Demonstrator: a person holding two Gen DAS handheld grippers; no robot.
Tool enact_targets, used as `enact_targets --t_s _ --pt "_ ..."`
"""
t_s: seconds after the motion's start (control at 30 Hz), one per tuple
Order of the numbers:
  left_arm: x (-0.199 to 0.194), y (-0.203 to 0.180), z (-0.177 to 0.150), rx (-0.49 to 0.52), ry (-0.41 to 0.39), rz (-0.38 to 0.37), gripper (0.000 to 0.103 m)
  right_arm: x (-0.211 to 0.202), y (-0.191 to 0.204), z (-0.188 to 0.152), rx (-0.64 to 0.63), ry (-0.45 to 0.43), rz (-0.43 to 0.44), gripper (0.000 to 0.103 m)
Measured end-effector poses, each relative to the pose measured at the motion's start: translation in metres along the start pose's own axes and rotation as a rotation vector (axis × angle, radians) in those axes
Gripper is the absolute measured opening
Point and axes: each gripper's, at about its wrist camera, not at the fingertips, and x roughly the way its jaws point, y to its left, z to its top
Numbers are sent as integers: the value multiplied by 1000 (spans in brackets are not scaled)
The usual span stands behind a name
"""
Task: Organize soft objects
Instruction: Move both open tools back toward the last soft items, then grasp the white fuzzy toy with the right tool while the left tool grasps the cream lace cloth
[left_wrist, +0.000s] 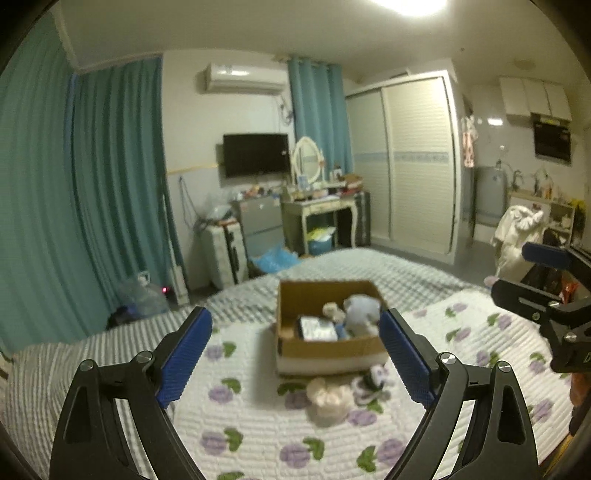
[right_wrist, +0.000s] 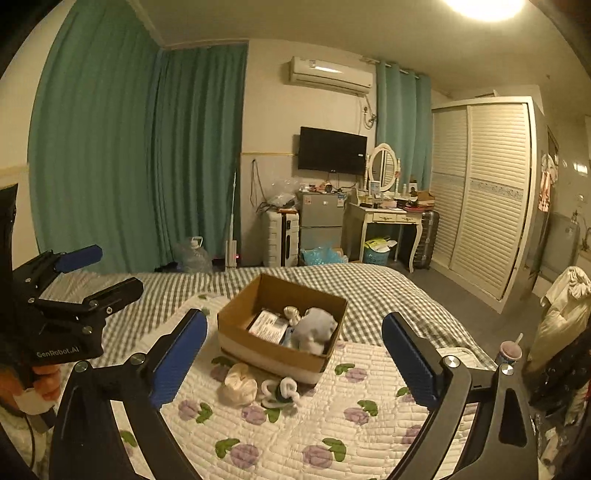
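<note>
Both grippers, left (left_wrist: 295, 360) and right (right_wrist: 294, 358), hang over the bed (right_wrist: 369, 435) with jaws released and empty. A box (right_wrist: 271, 356) already holds a grey plush (right_wrist: 314, 328) and a packet (right_wrist: 267, 325). Just near it lie a cream toy (right_wrist: 239, 384) and white toy (right_wrist: 282, 391); a shallow pinch could let the soft fabric slip.

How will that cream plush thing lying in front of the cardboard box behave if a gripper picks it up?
The cream plush toy looks puffy and rounded, so it will probably squash between the pads and weigh little. It lies on a soft quilt, so pushing would likely drag it, not roll it.
</note>
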Motion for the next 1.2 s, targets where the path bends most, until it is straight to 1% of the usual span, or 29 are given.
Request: enact_targets --t_s 0.13,0.23,0.27,0.3,0.47,0.6,0.7,0.77,0.9,0.97,1.03,1.1,1.13,1.17,1.2 --pt "31 -3 -30 -10 67 7 93 34 15 -28 -73 28 9 96" --pt "63 0 -49 -47 131 8 93 62 18 -47 -98 49 20 96" --pt "77 1 -55 -65 158 6 93 74 17 -54 -105 68 17 96" --pt "83 1 -63 -72 173 6 93 88 17 -59 -114 89 14 96" --pt "127 0 -91 -78 252 25 93 144 9 -78 -124 167 40 96" --pt "152 5 -108 -111 292 32 93 182 5 -96 -144 212 54 96" --pt "166 6 -119 -118 313 41 93 205 4 -111 -145 248 52 94" --pt "172 6 -124 -126 323 46 93 220 5 -124 -156 273 51 86" --pt "179 2 -135 -129 345 42 93 238 1 -147 -143 349 77 83" --pt "181 -2 -139 -117 358 36 93 244 -1 -155 -136 381 95 77" --pt "182 -6 -142 -108 368 33 93 251 -3 -160 -119 402 113 75" --pt "182 -8 -145 -104 379 24 93 258 -2 -165 -121 422 129 68" --pt "183 -10 -146 -99 386 27 93 261 0 -167 -124 433 140 58" --pt "182 -11 -147 -94 393 29 93 265 2 -170 -125 455 163 44" --pt "183 -11 -148 -95 398 24 93 267 4 -173 -119 474 186 37"
